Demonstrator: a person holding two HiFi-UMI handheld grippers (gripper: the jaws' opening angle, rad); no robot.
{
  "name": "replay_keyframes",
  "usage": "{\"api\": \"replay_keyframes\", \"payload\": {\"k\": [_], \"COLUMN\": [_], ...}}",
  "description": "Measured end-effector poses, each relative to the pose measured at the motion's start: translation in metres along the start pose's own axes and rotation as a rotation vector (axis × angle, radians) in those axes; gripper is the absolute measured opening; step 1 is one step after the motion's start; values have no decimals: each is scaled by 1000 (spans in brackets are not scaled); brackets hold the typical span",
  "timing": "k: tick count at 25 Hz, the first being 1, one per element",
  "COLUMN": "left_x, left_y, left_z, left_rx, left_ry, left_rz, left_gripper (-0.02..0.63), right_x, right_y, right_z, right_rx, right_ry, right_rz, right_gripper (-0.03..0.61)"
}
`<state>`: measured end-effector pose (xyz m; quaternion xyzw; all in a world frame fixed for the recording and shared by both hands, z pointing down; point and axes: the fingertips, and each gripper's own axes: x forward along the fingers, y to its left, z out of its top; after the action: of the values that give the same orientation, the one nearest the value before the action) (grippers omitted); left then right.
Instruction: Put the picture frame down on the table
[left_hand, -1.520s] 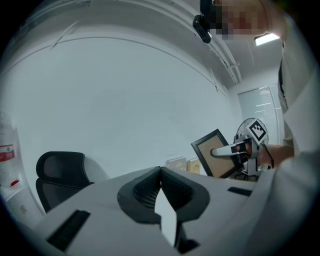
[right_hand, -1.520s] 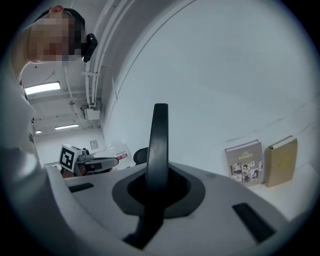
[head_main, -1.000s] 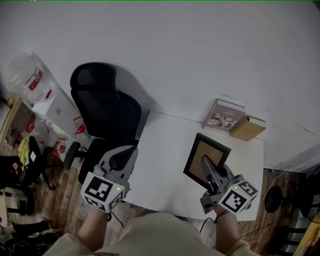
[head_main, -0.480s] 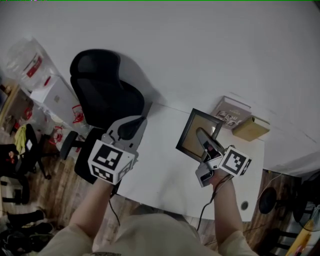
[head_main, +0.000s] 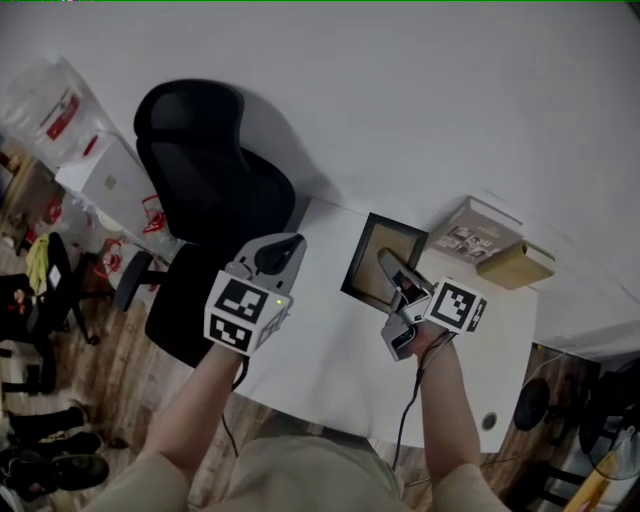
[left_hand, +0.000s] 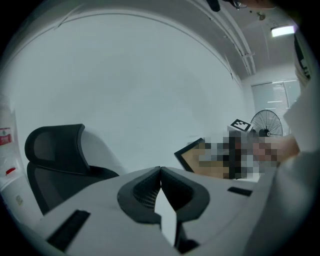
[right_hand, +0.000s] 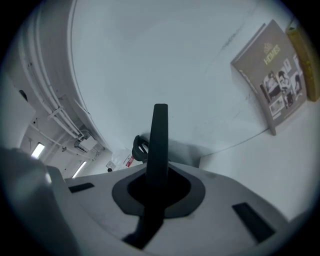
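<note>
Picture frame (head_main: 363, 268) clamped edge-on in the right gripper (head_main: 388, 260), apparently lifted off the table (head_main: 330, 350).
Lowering comes next, then release; the left gripper (head_main: 288, 243) is closed on nothing.

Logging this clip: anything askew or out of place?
Only the picture frame: it is tilted up off the table, clamped edge-on in the right tongs. Nothing looks spilled or damaged.

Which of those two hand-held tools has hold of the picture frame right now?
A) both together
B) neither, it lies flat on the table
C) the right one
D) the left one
C: the right gripper is clamped on the picture frame, whose dark edge runs up between its jaws in its own view, while the left gripper is closed on nothing.
</note>
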<state>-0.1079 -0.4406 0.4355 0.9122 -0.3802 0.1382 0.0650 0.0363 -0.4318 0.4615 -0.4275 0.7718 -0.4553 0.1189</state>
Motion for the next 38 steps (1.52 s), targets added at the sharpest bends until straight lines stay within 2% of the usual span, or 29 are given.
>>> {"api": "replay_keyframes", "payload": {"k": [4, 9, 13, 17, 22, 25, 27, 29, 31, 35, 38], "left_x": [13, 29, 37, 40, 56, 66, 73, 80, 86, 90, 88], "left_y": [5, 15, 19, 18, 16, 10, 5, 4, 1, -8, -15], "left_z": [-26, -65, -96, -123, -153, -166, -174, -180, -184, -197, -209], "left_rx": [-18, -77, -119, -151, -179, -204, -224, -238, -251, -276, -297], "left_ry": [35, 83, 123, 161, 207, 224, 233, 241, 245, 271, 312], "left_rz": [-4, 4, 8, 0, -20, -43, -62, -74, -84, -113, -142], "left_gripper": [21, 21, 21, 21, 21, 21, 21, 21, 21, 21, 21], "right_x": [21, 39, 50, 62, 81, 88, 93, 98, 102, 104, 101], "right_y": [-32, -73, -102, -131, -160, -179, -185, -189, -194, -197, -203], "right_z": [-33, -79, -105, -117, -121, -130, -134, -136, -139, -137, -136], "right_rx": [20, 14, 61, 71, 150, 89, 76, 22, -47, -135, -247], "right_ry": [89, 208, 259, 270, 210, 239, 249, 266, 289, 261, 275], "right_rz": [-44, -84, -118, -156, -159, -224, -244, -262, -290, -324, -396], "right_gripper": [31, 32, 32, 31, 32, 32, 35, 38, 97, 133, 191]}}
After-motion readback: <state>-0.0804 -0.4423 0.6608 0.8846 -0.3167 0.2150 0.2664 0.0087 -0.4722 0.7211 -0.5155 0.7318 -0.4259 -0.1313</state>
